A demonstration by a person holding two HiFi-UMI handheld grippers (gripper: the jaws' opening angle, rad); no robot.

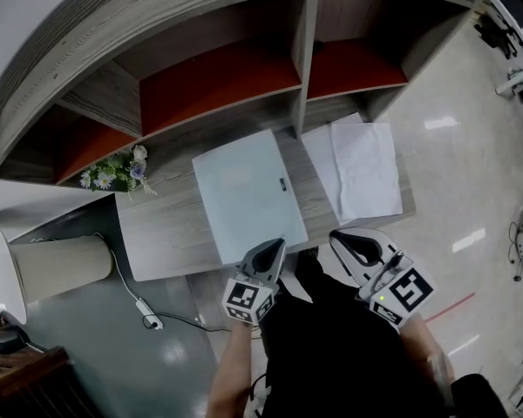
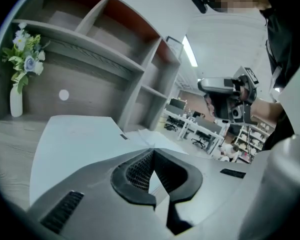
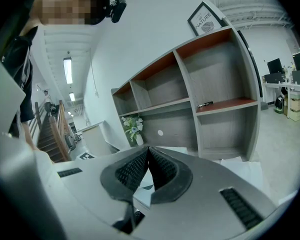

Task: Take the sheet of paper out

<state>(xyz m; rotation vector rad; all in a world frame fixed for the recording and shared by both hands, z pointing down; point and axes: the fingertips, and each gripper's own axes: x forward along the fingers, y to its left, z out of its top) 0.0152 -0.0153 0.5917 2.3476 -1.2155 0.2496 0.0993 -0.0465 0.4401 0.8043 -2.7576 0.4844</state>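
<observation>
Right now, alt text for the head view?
Seen from above, the left gripper and right gripper, both shut and empty, hover at the near edge of a desk. A pale folder lies ahead of the left one, with loose white sheets to its right. Behind stand shelves and, at left, flowers.

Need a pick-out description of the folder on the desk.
On the grey wooden desk under the curved shelf unit, look mid-desk. The pale rectangular folder lies flat there; unlike the white paper sheets on its right, it has a small dark tab near one edge.
</observation>
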